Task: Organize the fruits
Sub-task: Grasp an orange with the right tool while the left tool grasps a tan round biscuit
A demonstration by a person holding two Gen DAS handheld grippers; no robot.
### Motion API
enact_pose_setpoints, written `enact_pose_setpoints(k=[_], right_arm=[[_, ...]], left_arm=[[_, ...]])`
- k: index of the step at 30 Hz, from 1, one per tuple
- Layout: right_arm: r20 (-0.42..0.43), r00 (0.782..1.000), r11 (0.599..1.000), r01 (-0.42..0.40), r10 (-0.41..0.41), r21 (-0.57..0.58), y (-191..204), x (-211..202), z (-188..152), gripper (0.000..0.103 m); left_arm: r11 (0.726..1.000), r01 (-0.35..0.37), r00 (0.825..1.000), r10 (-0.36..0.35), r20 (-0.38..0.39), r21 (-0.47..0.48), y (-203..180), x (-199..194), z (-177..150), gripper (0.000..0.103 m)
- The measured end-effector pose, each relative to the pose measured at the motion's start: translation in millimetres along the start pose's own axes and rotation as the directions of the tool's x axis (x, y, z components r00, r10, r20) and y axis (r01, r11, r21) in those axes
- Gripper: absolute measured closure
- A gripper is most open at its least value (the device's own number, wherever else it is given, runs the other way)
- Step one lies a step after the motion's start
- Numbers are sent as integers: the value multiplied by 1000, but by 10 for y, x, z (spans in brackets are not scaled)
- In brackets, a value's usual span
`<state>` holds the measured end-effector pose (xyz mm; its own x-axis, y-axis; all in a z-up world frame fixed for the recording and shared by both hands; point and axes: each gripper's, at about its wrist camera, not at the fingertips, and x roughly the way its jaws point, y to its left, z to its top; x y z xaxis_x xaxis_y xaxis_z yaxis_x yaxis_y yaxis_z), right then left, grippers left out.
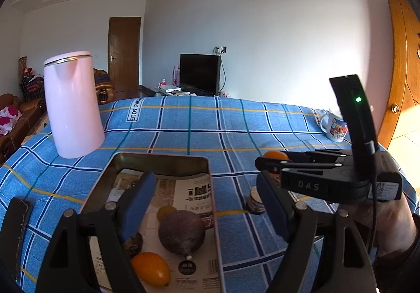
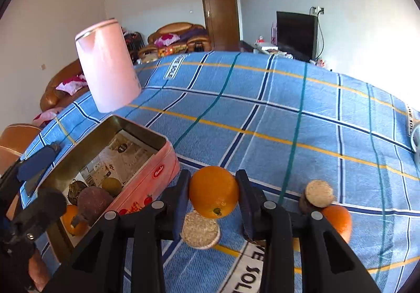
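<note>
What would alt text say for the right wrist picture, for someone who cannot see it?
The right tongs grip a round orange fruit above a blue checked tablecloth. To the left, an open pink metal tin holds other fruit; a tall pink kettle stands behind it.

I see plain white walls (image 1: 262, 17) and a dark brown wooden door (image 1: 124, 56) at the far end. A black flat television (image 1: 199, 73) stands against the wall (cables run to a socket above). Brown leather sofas (image 2: 178, 35) sit left, sunlight warming an orange wooden door (image 1: 401, 61) right.
</note>
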<state>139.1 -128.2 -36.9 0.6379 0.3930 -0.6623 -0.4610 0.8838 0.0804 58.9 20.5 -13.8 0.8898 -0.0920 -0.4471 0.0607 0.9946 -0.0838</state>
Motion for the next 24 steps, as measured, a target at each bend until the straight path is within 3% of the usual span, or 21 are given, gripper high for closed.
enact_pose_setpoints(k=[5,8,12,21,24], right_arm=[[108,991,995,65,-72,70,-295,-454,-212,66],[142,985,991,89,-102,95,-435,-568,-308,66],[159,980,989,106,-122,106,-532,-617,-360,66],[180,974,986,117,-137,117,-648,-655,-498,66],[182,974,985,110,-132,129,-683,-653,-513,66]], left_arm=[[999,35,999,-34,-25,40,-367,153,32,22],[995,76,996,-74,-42,66,-557,278,55,22],[990,78,995,-70,-70,120,-707,458,106,22],[980,-46,995,62,-79,195,-546,684,96,22],[988,2,994,15,-107,156,-486,675,82,22]])
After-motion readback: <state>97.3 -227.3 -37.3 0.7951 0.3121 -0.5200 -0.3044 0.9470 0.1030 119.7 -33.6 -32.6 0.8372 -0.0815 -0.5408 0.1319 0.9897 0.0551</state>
